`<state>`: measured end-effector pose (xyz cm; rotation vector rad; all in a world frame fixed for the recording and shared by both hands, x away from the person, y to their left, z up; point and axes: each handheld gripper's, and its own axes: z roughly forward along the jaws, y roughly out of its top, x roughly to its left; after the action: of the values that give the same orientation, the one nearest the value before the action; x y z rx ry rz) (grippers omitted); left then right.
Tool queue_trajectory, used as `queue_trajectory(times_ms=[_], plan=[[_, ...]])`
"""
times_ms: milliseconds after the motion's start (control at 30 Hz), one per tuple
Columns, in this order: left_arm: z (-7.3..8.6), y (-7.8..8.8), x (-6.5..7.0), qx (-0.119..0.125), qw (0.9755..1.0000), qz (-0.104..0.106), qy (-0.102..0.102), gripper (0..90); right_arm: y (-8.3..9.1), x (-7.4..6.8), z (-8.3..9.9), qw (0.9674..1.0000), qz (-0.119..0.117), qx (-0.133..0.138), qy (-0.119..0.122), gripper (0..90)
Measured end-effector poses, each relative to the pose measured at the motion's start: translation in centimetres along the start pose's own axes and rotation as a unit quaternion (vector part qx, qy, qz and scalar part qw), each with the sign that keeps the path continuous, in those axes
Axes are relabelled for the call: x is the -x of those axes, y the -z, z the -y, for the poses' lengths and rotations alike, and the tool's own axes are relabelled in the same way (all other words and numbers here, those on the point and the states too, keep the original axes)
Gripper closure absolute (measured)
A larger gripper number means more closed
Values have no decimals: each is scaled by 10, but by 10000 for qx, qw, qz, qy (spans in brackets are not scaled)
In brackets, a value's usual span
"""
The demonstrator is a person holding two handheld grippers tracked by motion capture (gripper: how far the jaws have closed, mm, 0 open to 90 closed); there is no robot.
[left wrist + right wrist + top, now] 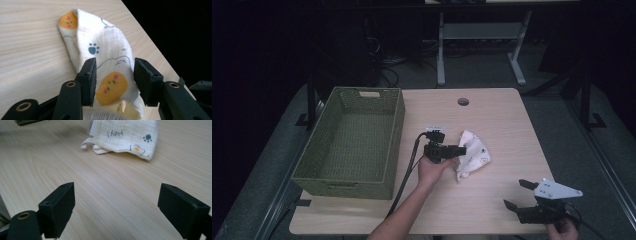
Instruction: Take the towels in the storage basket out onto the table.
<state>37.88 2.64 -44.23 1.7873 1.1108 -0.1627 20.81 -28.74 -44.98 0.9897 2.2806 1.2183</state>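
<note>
Left tool (113, 80) straddles folded white printed cloth (100, 57), jaws partly open, gripping nothing.
Centre pads over fold before closing; right tool (518, 194) waits wide open at 4 o'clock on tabletop (492, 115).

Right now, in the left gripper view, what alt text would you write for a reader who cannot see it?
The left claw straddles a folded white cloth printed with orange faces and a blue paw, lying on the pale wooden table. Its black pads stand apart at either side of the cloth without squeezing it. The table edge runs diagonally at right, with darkness beyond.
</note>
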Motion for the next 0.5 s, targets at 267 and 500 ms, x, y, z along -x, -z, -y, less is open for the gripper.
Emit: queue_trajectory(times_ms=[267, 500], plan=[[2, 20, 5, 107, 9998, 9, -184, 516, -1, 1, 0, 10000, 3, -25, 40, 140], [11, 35, 7, 179, 9995, 22, -273, 472, -3, 2, -1, 10000, 39, -60, -23, 140]])
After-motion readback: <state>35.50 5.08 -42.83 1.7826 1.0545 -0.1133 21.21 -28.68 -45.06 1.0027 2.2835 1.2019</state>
